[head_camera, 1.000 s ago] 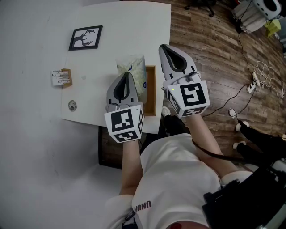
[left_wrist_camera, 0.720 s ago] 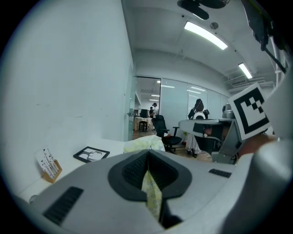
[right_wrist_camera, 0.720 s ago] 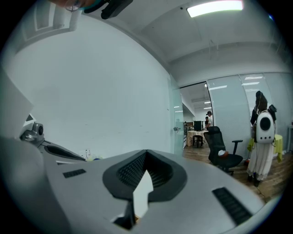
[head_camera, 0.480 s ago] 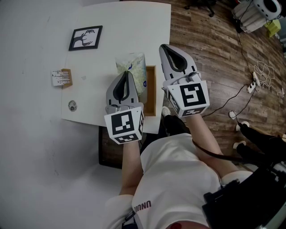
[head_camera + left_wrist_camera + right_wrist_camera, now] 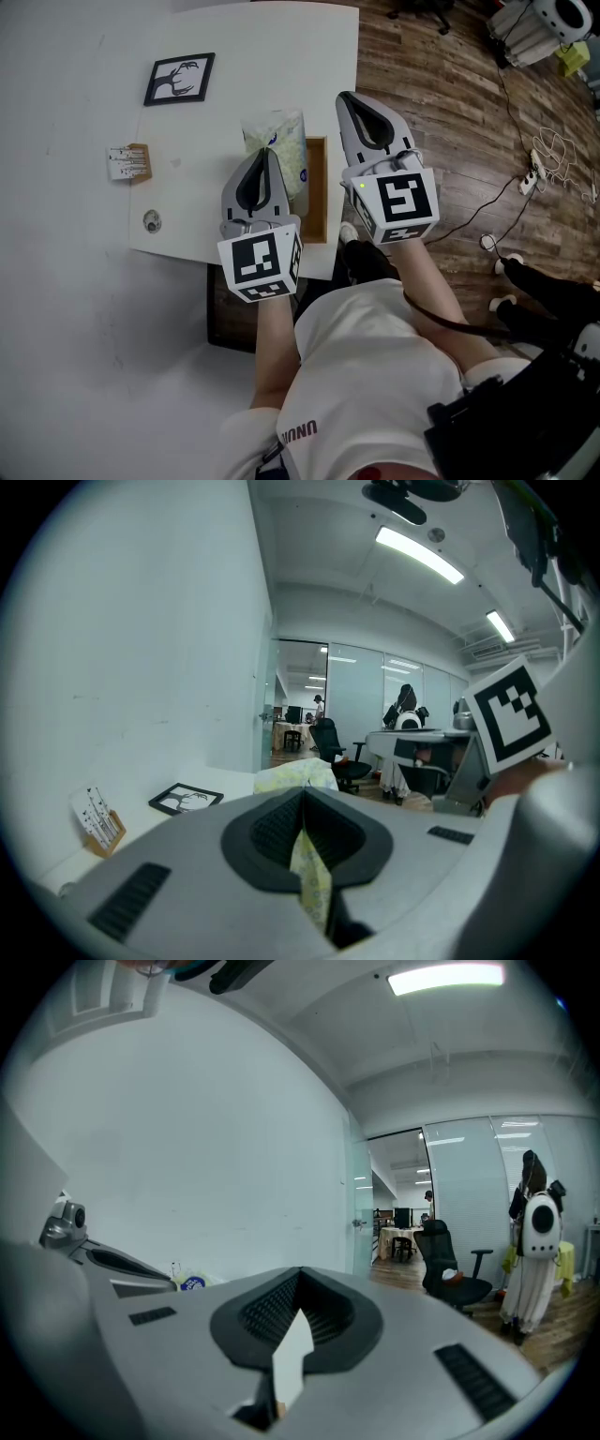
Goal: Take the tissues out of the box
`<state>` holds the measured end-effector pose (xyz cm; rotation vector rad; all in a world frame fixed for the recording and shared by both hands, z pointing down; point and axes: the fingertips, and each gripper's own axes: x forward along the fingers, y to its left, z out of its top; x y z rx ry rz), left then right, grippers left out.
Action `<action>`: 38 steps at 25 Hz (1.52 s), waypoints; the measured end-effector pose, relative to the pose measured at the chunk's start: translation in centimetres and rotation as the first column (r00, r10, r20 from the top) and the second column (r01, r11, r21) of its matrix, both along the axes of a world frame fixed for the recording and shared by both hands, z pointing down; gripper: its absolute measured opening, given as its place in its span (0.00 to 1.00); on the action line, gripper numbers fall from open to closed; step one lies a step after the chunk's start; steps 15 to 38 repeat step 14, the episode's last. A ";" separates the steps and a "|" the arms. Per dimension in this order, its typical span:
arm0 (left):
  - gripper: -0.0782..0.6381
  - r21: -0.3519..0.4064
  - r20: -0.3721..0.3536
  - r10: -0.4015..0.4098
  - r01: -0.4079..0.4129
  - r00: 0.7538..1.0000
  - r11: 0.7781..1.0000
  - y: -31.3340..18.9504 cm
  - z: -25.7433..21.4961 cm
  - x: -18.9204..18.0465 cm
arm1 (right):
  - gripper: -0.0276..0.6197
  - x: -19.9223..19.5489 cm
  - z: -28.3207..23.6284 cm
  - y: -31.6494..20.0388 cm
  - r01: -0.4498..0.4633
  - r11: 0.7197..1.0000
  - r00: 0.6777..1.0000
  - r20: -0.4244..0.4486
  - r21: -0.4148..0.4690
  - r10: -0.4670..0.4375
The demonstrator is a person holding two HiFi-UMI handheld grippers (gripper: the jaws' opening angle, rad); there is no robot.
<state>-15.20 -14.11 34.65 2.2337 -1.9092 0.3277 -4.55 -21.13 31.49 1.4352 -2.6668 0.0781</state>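
The left gripper (image 5: 266, 159) is closed tight on a fold of yellow patterned wrapper (image 5: 311, 878), which runs down between its dark pads. Just past its tip sits the tissue pack (image 5: 279, 139), pale yellow-green with a blue label. Whether the pack rests on the table or hangs lifted cannot be told. Close on this gripper's right is the wooden box (image 5: 317, 192), which lies along the right edge of the white table (image 5: 244, 56).

The right gripper (image 5: 345, 98) is on the far side of the box. It is about over the table's right edge, with wooden floor (image 5: 441, 112) below on its right. Its jaws are pressed together on a stiff white strip (image 5: 292, 1358); what the strip is cannot be told.

To the left gripper's left the tabletop is mostly bare. A small round thing (image 5: 152, 221) lies near the front edge and a wooden card holder (image 5: 129, 161) is further along. Beyond them a black picture frame (image 5: 179, 79) lies flat, well apart from the pack. Ahead of the pack the table runs clear to its rounded far corner.

To the right gripper's right the floor is open as far as loose cables (image 5: 553, 159). Far ahead of the left gripper stands an office chair (image 5: 333, 747).
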 end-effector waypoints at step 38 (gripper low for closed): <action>0.13 0.003 -0.002 0.009 -0.009 1.000 1.000 -0.1 -0.1 0.3 | 0.06 0.1 -0.1 -0.2 -0.008 1.000 1.000 -0.003 0.002 0.008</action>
